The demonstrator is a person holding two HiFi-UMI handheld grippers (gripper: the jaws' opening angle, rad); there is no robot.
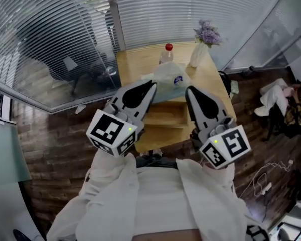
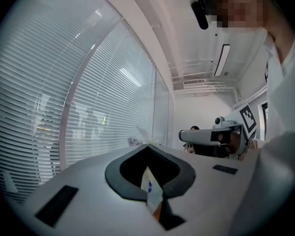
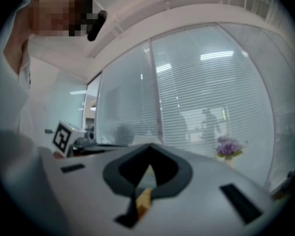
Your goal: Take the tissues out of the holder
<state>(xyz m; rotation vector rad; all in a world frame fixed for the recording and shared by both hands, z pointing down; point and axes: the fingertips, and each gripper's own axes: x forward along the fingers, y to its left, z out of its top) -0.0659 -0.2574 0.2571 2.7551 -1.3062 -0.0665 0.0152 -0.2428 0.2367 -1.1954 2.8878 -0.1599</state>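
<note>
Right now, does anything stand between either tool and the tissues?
Nothing visible does. The left tool and right tool hover on the near side of the tissues, jaws together and empty. The bottle and flower vase stand behind the tissues.

Pale grey left gripper [image 1: 151, 86] and right gripper [image 1: 189, 90], black inner faces, black-and-white square marker pattern on cubes, whitish translucent tissue pack [image 1: 168, 76] with blue mark, red bottle cap [image 1: 168, 47], purple flowers [image 1: 207, 33], white vase [image 1: 197, 55], honey-yellow wooden table [image 1: 135, 59], dark brown plank floor [image 1: 55, 134], white sleeves [image 1: 110, 185].
</note>
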